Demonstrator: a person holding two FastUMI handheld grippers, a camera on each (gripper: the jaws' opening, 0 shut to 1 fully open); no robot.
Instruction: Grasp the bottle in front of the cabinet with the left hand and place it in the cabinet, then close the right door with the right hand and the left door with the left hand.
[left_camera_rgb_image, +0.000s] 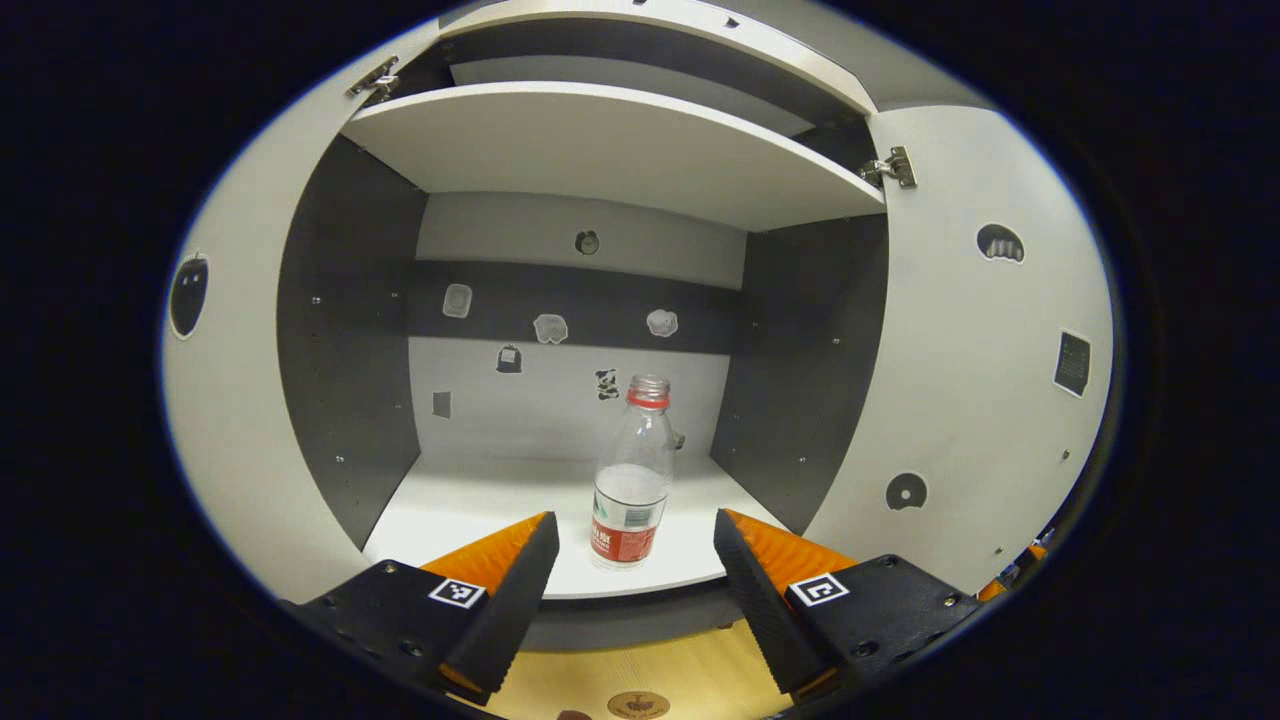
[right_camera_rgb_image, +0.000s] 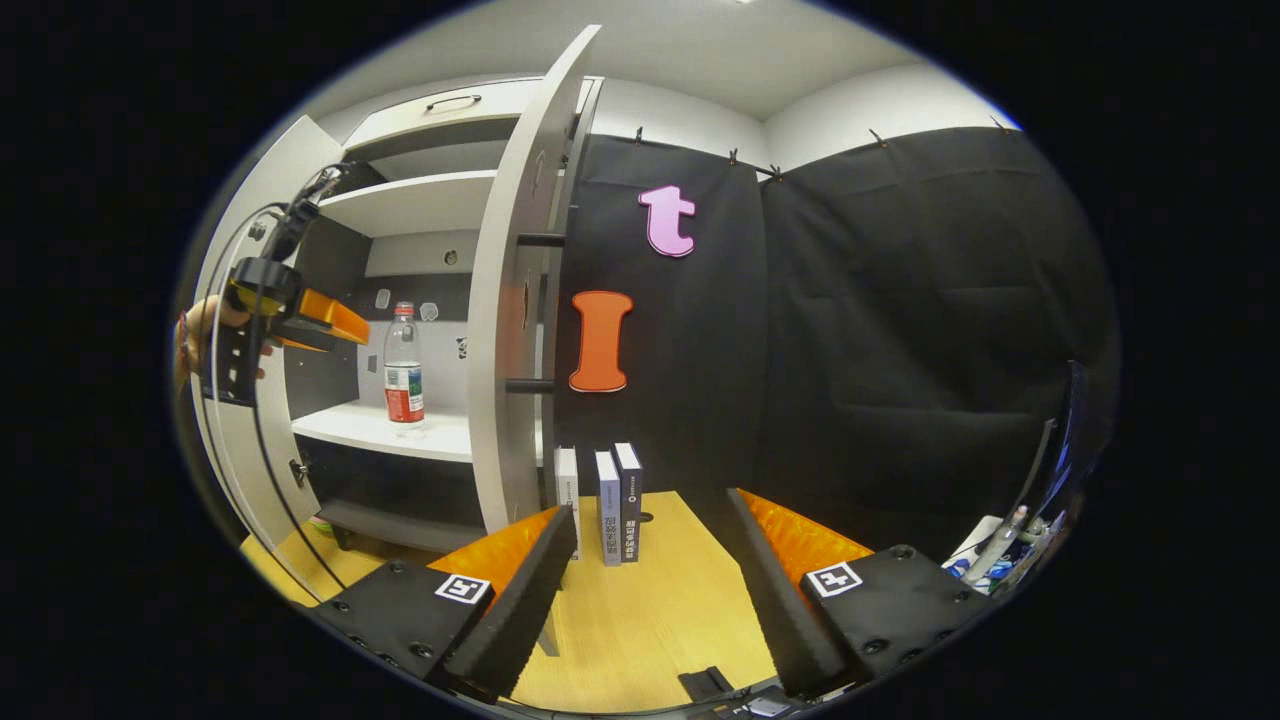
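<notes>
Hanging spread and empty before the cabinet (left_camera_rgb_image: 300, 350), the left gripper (left_camera_rgb_image: 632, 560) has nothing between its fingers, the bottle (left_camera_rgb_image: 630, 480) stands upright on the shelf beyond, and both doors, right door (right_camera_rgb_image: 510, 330) included, seemingly await closing by the equally spread right gripper (right_camera_rgb_image: 650, 560).

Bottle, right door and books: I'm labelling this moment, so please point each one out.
bottle (left_camera_rgb_image: 631, 490), left gripper view, on its clear body above the label.
right door (right_camera_rgb_image: 505, 330), right gripper view, on its inner face.
books (right_camera_rgb_image: 610, 505), right gripper view, on the middle spine.
</notes>
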